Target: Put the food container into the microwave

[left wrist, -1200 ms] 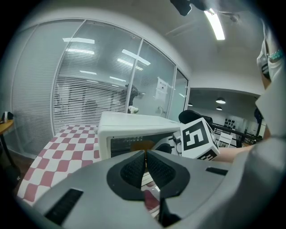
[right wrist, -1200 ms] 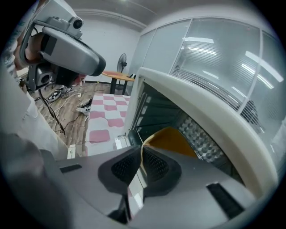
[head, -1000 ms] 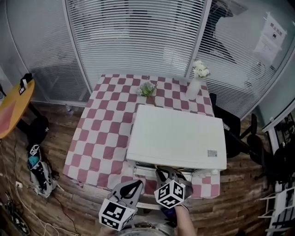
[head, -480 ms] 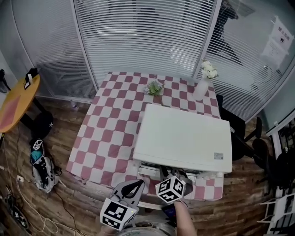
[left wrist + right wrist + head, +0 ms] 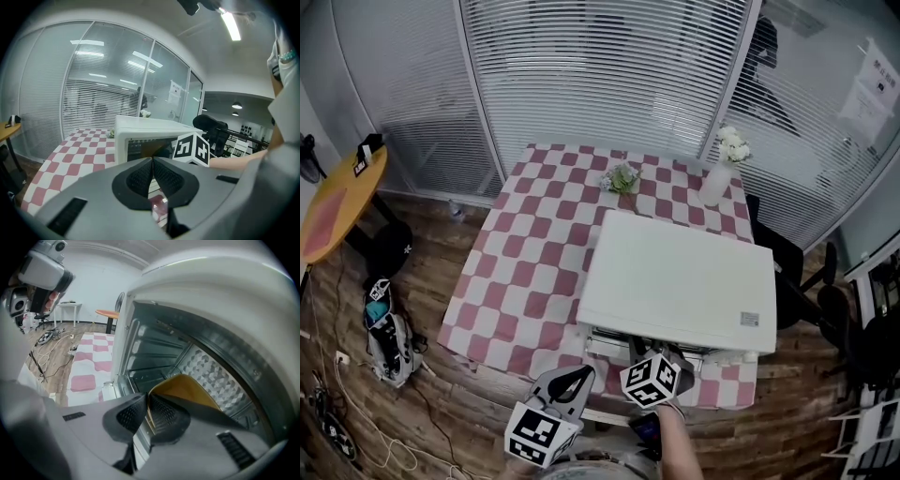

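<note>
The white microwave point(image 5: 680, 281) stands on the right half of a red-and-white checked table point(image 5: 534, 272). My right gripper point(image 5: 652, 351) is at the microwave's front. In the right gripper view it point(image 5: 147, 412) is shut on the rim of a mustard-yellow food container point(image 5: 187, 389), which sits inside the open metal cavity point(image 5: 154, 352). My left gripper point(image 5: 575, 378) hangs lower left of it, off the table's front edge. Its jaws point(image 5: 153, 174) are shut with nothing between them, pointing at the microwave point(image 5: 140, 133). The container is hidden in the head view.
A white vase with flowers point(image 5: 722, 169) and a small plant point(image 5: 623, 176) stand at the table's far edge. An orange round table point(image 5: 337, 202) and a backpack point(image 5: 384, 328) are at the left, with black office chairs point(image 5: 792, 277) at the right. Glass walls with blinds lie behind.
The head view has drifted, so the table and microwave sit a little further right and lower in it. Both grippers keep about the same places at the microwave's front.
</note>
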`<action>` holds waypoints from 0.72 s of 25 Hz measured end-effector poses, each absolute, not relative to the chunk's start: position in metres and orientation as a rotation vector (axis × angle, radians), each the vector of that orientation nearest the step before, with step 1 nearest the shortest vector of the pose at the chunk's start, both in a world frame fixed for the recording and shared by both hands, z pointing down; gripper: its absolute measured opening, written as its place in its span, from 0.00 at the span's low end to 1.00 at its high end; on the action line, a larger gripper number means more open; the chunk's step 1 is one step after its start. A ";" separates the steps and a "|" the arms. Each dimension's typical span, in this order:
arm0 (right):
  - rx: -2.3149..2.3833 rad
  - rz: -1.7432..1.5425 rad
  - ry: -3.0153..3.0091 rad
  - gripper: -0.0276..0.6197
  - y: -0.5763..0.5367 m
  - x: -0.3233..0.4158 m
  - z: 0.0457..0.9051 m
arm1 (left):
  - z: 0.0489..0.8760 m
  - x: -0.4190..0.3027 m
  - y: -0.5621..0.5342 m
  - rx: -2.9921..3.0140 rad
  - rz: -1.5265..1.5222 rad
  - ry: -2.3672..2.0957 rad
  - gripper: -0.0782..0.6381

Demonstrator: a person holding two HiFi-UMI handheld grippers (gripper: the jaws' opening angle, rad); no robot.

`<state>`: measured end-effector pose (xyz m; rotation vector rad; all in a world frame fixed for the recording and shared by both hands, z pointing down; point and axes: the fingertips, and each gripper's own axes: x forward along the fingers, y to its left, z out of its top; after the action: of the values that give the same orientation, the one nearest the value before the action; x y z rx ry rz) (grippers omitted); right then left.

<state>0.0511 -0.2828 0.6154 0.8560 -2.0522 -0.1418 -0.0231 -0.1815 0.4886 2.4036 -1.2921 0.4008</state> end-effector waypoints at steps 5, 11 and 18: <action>0.885 -0.127 -2.084 0.08 -0.286 0.052 0.611 | 0.489 -0.021 -0.183 2.414 0.397 -1.289 0.13; 0.935 -0.055 -2.136 0.15 -0.284 0.057 0.607 | 0.490 -0.019 -0.185 2.420 0.394 -1.286 0.13; 1.126 0.146 -2.274 0.21 -0.280 0.071 0.591 | 0.491 -0.016 -0.182 2.424 0.404 -1.257 0.13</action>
<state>0.0712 -0.2796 0.5915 1.1264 -2.2744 0.1456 -0.0161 -0.1822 0.4909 2.4239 -1.2571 0.4045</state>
